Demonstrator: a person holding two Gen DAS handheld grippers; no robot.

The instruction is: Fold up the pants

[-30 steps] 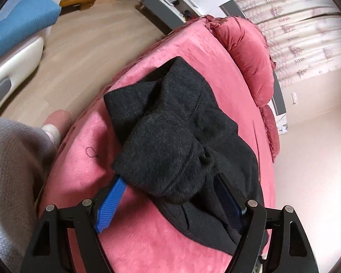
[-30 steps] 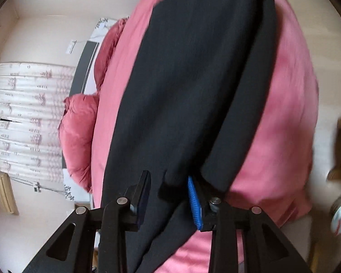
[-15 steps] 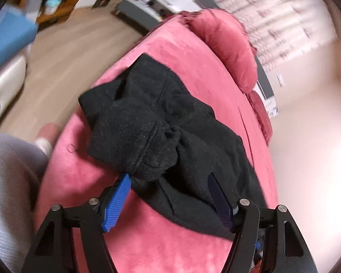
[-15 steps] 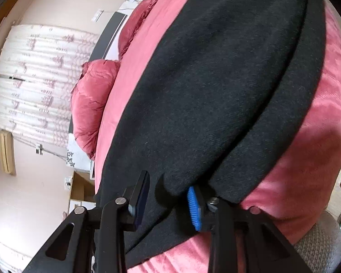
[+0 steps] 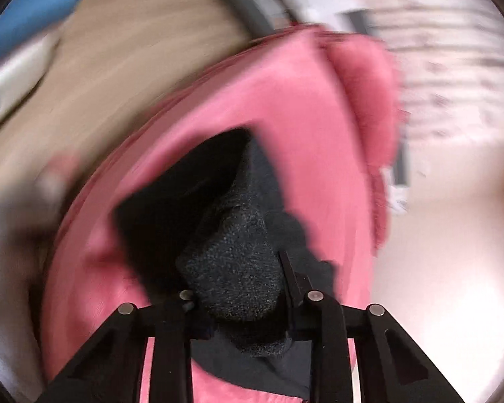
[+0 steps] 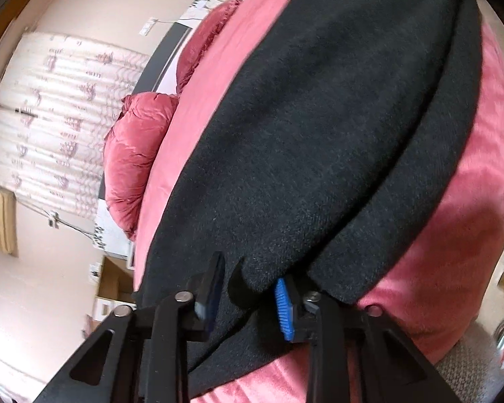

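The black, fuzzy pants [image 6: 319, 127] lay across the pink bed [image 6: 470, 235], one bunched fold pinched by the just-closing left gripper [image 5: 233, 288], an edge nipped by the just-closing right gripper [image 6: 248, 288].

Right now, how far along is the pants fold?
Done: pants lie lengthwise on the pink bed, legs apparently stacked. In hand: left claw has just closed on a bunched end; right claw has been closing on the near edge. Left: carrying an end over and flattening. No finished fold visible yet.

Left tong pads [image 5: 285, 268] behind bunched pants [image 5: 232, 268]
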